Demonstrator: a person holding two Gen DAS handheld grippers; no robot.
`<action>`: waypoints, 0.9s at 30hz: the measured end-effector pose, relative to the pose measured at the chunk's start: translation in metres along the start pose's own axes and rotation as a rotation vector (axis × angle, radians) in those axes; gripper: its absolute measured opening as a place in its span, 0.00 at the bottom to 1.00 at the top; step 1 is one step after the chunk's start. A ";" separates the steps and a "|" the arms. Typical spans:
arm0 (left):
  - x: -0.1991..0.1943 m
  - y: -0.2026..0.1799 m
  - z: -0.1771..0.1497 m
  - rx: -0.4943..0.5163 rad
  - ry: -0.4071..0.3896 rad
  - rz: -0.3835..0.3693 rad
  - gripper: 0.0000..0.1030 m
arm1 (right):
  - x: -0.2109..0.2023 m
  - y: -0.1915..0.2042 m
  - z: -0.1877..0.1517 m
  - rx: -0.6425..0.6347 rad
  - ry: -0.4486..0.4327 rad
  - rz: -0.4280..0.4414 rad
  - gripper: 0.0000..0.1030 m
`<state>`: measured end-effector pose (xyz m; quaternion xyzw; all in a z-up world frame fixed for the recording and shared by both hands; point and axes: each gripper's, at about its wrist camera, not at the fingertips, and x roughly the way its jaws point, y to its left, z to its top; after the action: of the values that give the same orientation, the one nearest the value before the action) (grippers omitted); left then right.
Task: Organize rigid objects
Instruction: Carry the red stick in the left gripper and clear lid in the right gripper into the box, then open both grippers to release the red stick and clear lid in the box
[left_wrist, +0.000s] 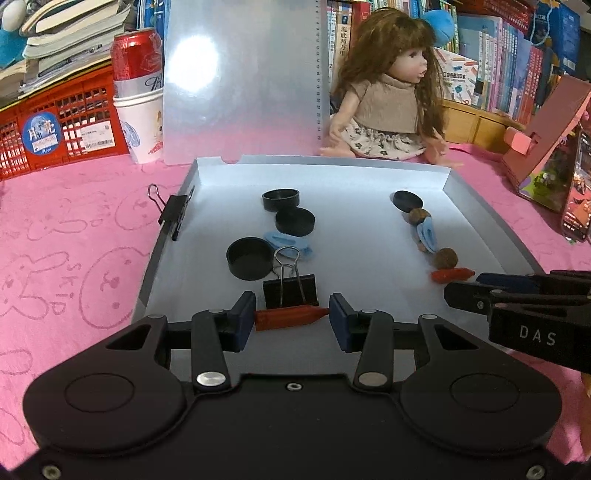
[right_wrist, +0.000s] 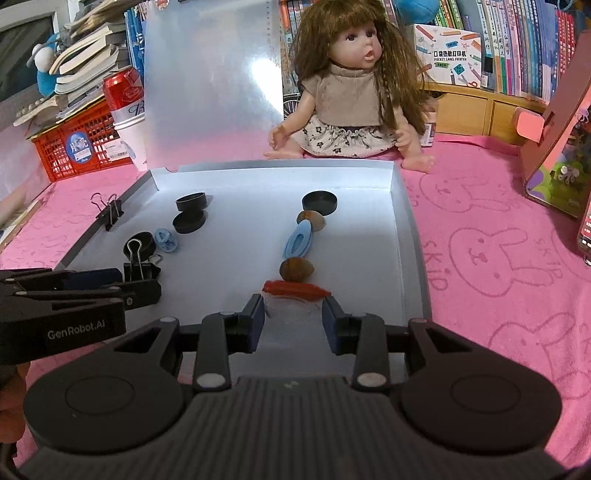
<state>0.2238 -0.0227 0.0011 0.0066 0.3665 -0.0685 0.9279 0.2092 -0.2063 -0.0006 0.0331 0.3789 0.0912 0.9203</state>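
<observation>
Tray (left_wrist: 480, 206) first: the shallow white box sits on the pink cloth (left_wrist: 74, 229) and holds nearly everything you are sorting, its raised rims running along both long sides and the far end. Two rough columns have formed inside it. On your left lie three black caps (left_wrist: 247, 258), a blue clip (left_wrist: 288, 243) and a black binder clip (left_wrist: 290, 291); on your right a fourth black cap (right_wrist: 319, 202), two brown nuts (right_wrist: 296, 268), a blue boat-shaped piece (right_wrist: 298, 242) and a red piece (right_wrist: 295, 288) run in a neat line. I judge the sorting well along, with the near end of each column the part left to finish. One binder clip on the rim (left_wrist: 173, 214) is clamped to the left wall and may not be part of the sort. Your left gripper (left_wrist: 291, 314) is clenched end to end on an orange-red piece (left_wrist: 288, 318), held low just in front of the binder clip. Your right gripper (right_wrist: 293, 314) seems to hold something clear and faint between its jaws just short of the red piece; whether the pads press on it I cannot tell. The middle of the tray is bare, so you have room there, but the two grippers sit close side by side at the near edge, and the doll (right_wrist: 351, 92) crowds the far rim.
</observation>
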 end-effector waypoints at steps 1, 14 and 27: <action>0.000 -0.001 0.000 0.007 -0.004 0.003 0.41 | 0.000 0.001 0.000 -0.007 -0.004 -0.003 0.40; 0.005 -0.005 -0.002 0.028 -0.040 0.036 0.41 | 0.005 0.008 -0.003 -0.052 -0.039 -0.028 0.41; 0.000 -0.005 -0.004 0.043 -0.028 0.035 0.60 | -0.005 0.015 -0.007 -0.073 -0.098 -0.036 0.66</action>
<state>0.2202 -0.0277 -0.0013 0.0322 0.3516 -0.0602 0.9337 0.1985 -0.1928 0.0003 -0.0028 0.3302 0.0868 0.9399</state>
